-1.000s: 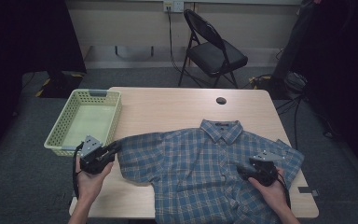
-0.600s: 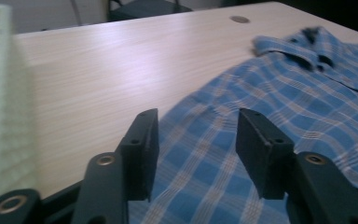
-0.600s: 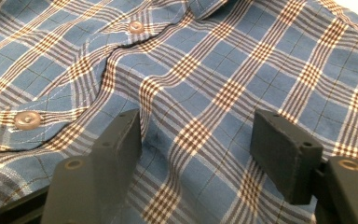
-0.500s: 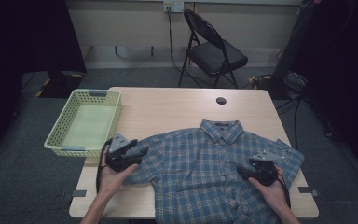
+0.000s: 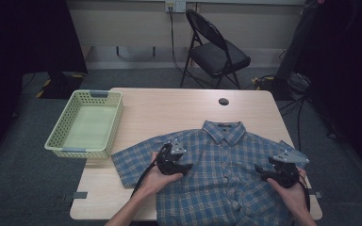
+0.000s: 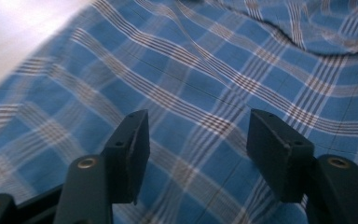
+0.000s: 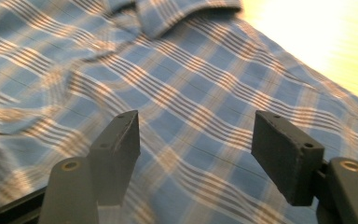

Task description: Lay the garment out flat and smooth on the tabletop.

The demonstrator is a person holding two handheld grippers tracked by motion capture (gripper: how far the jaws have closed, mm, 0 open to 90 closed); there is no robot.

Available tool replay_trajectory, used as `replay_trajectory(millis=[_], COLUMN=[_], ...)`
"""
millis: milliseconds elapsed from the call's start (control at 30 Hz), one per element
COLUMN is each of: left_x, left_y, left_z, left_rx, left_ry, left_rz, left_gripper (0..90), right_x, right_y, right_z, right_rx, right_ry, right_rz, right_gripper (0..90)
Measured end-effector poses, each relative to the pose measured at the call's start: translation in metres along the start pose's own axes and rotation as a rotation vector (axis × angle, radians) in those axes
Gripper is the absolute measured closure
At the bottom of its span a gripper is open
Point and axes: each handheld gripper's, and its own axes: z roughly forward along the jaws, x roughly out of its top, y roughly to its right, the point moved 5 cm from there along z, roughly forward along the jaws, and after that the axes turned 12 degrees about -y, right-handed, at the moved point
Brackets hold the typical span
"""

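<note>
Shirt [image 5: 226,179], blue plaid with short sleeves, lies spread face-up on the near half of the wooden worktop [image 5: 169,110], collar pointing toward the far edge, hem hanging at the near edge. Left gripper [image 5: 181,165] sits over the shirt's left chest, beside the button line; its own view shows both fingers [image 6: 130,154] spread wide above the plaid cloth [image 6: 205,93], nothing between them. Right gripper [image 5: 264,170] rests over the shirt's opposite side near the sleeve; fingers [image 7: 286,156] likewise wide apart over the fabric [image 7: 177,93], collar visible ahead. Green slotted basket [image 5: 61,127] stands at the worktop's left edge, well apart from the shirt. Black folding chair [image 5: 214,52] stands beyond the worktop.
</note>
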Motion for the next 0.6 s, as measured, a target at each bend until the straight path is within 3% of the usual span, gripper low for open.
replay_trajectory(millis=[100,133,333,600], left_x=[-0.006,-0.008,-0.016,-0.031], left_y=[-0.001,-0.002,-0.006,-0.005], left_z=[0.009,0.009,0.005,-0.006], left_rx=[0.003,0.003,0.023,0.054], left_ry=[-0.012,0.007,0.024,0.025], left_rz=[-0.008,-0.003,-0.012,-0.045], left_gripper=[38.0,37.2,37.5,37.5], right_x=[-0.001,-0.002,-0.008,-0.017], right_y=[0.011,0.016,0.042,0.061], right_z=[-0.001,-0.002,-0.010,-0.010], right_rx=[-0.020,-0.031,-0.080,-0.107], right_ry=[-0.002,0.001,0.014,0.004], right_rz=[0.027,0.040,0.097,0.133], right_gripper=[32.1,32.0,31.8,31.8])
